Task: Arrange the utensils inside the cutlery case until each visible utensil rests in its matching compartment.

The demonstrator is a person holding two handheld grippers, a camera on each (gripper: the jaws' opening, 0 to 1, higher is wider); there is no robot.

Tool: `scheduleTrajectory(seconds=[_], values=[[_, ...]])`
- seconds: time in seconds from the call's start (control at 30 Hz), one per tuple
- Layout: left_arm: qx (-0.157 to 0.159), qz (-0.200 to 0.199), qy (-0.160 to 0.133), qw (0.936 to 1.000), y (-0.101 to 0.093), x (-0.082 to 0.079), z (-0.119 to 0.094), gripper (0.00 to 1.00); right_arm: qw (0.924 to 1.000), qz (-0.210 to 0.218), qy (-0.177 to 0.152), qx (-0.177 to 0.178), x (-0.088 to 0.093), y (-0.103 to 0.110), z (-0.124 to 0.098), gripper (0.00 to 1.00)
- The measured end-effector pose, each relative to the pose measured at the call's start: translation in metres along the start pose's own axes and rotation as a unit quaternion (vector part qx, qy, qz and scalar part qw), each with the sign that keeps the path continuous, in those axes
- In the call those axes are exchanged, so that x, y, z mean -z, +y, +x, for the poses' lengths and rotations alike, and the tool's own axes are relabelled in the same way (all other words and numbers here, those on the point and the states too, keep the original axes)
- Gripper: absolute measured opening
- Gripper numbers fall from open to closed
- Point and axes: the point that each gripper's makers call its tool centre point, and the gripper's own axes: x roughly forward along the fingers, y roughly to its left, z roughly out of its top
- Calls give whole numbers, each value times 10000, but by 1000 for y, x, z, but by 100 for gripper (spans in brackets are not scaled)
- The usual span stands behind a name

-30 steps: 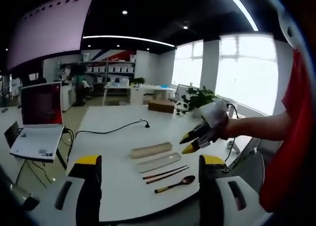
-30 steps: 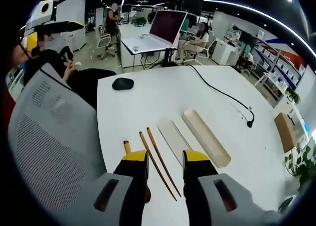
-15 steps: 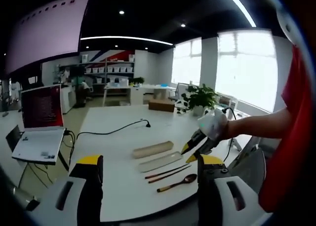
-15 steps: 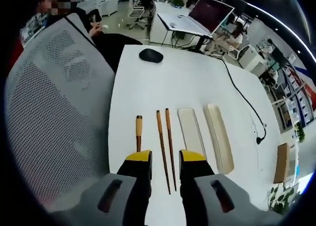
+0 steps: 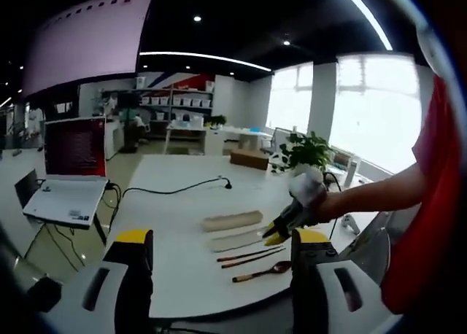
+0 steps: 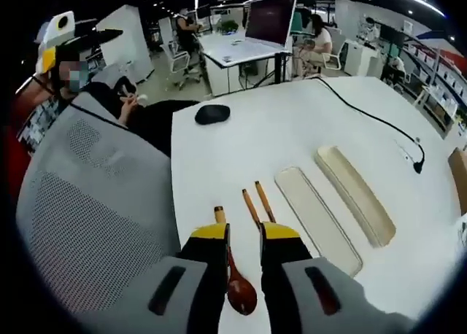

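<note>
1. Left gripper view: the left gripper (image 5: 221,248) stands at the bottom of the frame with its jaws wide apart and nothing between them; released.
2. Between and beyond those jaws, at centre frame on the white table (image 5: 175,203), lie the case (image 5: 232,220), the lid (image 5: 235,239), the chopsticks (image 5: 249,256) and the spoon (image 5: 261,272), in that order from far to near.
3. The right gripper (image 5: 275,232) enters from the right, held by a gloved hand (image 5: 306,195). Against 0.5 s ago it sits lower in the frame, its yellow tips now over the right end of the lid and just above the chopsticks.
4. Right gripper view: the right gripper (image 6: 244,232) rises from bottom centre, jaws close together. The spoon (image 6: 236,284) lies in the gap, bowl at the very bottom. Whether the jaws clench it I cannot tell.
5. Change from 0.5 s ago: the spoon handle lay left of the left jaw; it now shows between the jaws. The view itself has shifted.
6. The chopsticks (image 6: 257,203) lie just beyond the right jaw tip, side by side. The lid (image 6: 315,219) and the case (image 6: 354,194) lie to their right, mid-right of the frame.
7. A black mouse (image 6: 212,114) rests on the table at upper centre; a mesh chair (image 6: 87,203) occupies the left.
</note>
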Motion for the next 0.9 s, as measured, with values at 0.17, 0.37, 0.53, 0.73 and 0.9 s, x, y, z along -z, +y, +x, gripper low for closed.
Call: scheduleTrajectory(seconds=[0.17,0.37,0.53,0.73,0.9], values=[[-102,16,155,9998,4,12,-1,78,9984,-450,331,6,9,-6,12,16],[-1,-92,439,9990,1,29,-5,77,9909,-1000,826,-358,21,6,29,11],[-46,-47,546,9985,-1,37,-9,75,9890,-992,1018,-397,28,8,43,10],[6,-14,634,9980,-5,41,-7,74,9846,-1232,1209,-285,31,2,53,9],[86,23,605,9981,-8,38,-3,74,9797,-1393,1400,-354,37,-1,58,10]])
